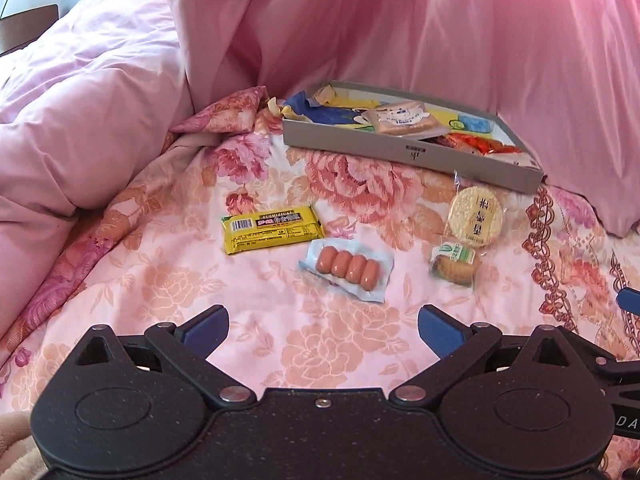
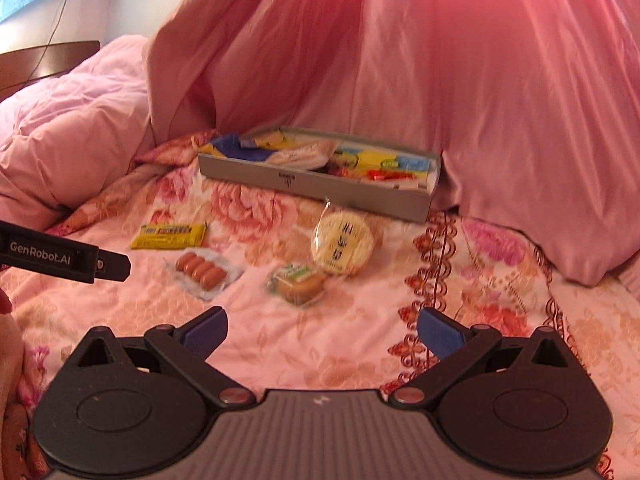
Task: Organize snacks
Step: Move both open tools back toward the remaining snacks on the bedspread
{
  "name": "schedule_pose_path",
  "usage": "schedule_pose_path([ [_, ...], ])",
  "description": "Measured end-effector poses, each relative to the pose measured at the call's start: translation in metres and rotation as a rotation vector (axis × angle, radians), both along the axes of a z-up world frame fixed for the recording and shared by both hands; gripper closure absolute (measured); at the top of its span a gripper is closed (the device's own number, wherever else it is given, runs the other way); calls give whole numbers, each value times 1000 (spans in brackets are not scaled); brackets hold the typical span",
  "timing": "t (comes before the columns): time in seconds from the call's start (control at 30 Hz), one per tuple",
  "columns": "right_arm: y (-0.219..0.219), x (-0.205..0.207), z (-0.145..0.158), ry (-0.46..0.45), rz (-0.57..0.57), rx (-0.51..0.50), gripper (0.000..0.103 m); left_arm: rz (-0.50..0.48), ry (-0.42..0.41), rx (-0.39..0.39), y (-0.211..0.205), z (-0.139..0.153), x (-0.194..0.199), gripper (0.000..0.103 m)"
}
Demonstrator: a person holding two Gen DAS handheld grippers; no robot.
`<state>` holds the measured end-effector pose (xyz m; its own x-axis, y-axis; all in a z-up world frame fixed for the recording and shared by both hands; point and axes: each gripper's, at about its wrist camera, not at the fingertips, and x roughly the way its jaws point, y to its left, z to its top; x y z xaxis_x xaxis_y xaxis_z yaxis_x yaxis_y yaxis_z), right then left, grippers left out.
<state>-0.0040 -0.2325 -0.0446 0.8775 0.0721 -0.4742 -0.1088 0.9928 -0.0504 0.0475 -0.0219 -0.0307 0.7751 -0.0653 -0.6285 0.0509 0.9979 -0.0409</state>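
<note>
Several wrapped snacks lie on a floral bedspread: a yellow bar (image 1: 273,229) (image 2: 169,235), a pack of small sausages (image 1: 346,270) (image 2: 201,272), a round rice cracker (image 1: 476,216) (image 2: 342,243) and a small green-labelled cake (image 1: 455,265) (image 2: 298,282). Behind them sits a shallow grey box (image 1: 404,152) (image 2: 316,184) holding more snacks. My left gripper (image 1: 323,330) is open, hovering just short of the sausages. My right gripper (image 2: 322,334) is open too, nearest the small cake. Neither holds anything.
A pink duvet (image 1: 88,112) is heaped at the left, and pink pillows (image 1: 440,32) rise behind the box and at the right. The left gripper's body (image 2: 60,256) shows at the left edge of the right wrist view. A wooden headboard (image 2: 48,60) is at far left.
</note>
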Motion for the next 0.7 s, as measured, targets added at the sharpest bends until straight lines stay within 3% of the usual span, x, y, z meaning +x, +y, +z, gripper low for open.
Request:
schedule_pose_path([
  [0.4, -1, 14, -4, 56, 0, 18, 0, 33, 14, -19, 4, -11, 17, 2],
  [0.7, 5, 43, -11, 74, 94, -31, 0, 47, 57, -3, 5, -29, 42, 2],
])
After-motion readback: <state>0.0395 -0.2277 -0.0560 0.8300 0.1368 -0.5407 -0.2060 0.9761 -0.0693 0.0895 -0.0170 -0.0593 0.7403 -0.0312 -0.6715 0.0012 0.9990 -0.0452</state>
